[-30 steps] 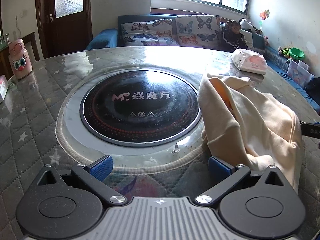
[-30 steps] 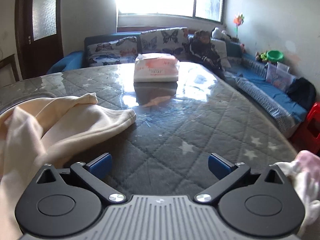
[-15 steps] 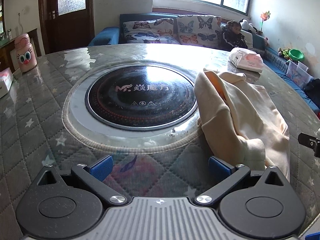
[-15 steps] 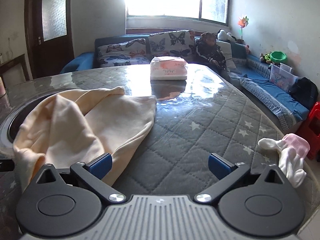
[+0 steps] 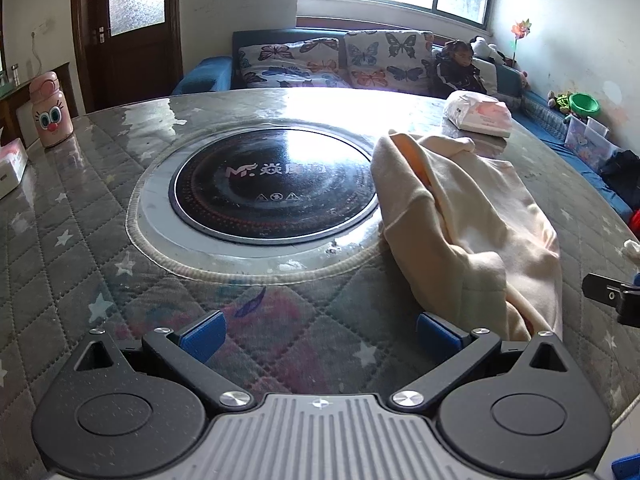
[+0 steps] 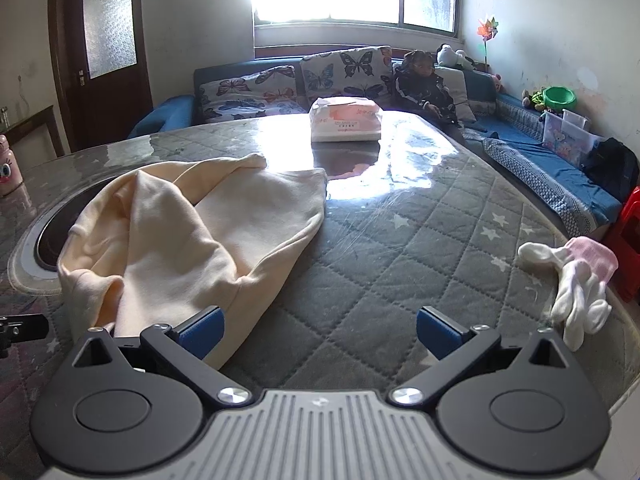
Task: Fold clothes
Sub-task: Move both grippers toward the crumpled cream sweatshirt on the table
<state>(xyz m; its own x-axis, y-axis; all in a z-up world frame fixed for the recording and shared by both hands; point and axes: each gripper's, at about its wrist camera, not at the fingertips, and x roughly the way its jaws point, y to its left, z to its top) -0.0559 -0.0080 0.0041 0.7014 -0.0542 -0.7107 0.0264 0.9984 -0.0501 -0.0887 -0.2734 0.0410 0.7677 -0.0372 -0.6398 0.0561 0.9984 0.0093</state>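
A cream garment [image 5: 472, 220] lies crumpled on the quilted table [image 5: 80, 220], beside the round black hob [image 5: 272, 188]. In the right wrist view the same cream garment [image 6: 192, 236] spreads across the left half. My left gripper [image 5: 318, 330] is open over bare table, its right blue pad [image 5: 434, 330] just short of the cloth's near edge. My right gripper [image 6: 318, 330] is open too, with its left blue pad [image 6: 202, 330] over the garment's near hem. Neither gripper holds anything. A small white and pink garment [image 6: 576, 280] lies at the table's right edge.
A tissue pack [image 6: 346, 120] sits at the far side of the table. A pink bottle [image 5: 50, 110] and a white box [image 5: 10, 166] stand at the far left. A person [image 6: 426, 84] sits on the blue sofa [image 6: 560, 176] behind. A red stool [image 6: 624, 248] stands at the right.
Both grippers have drawn back and risen from the table, so more of the garment and table shows. The small white and pink garment has come fully into the right wrist view.
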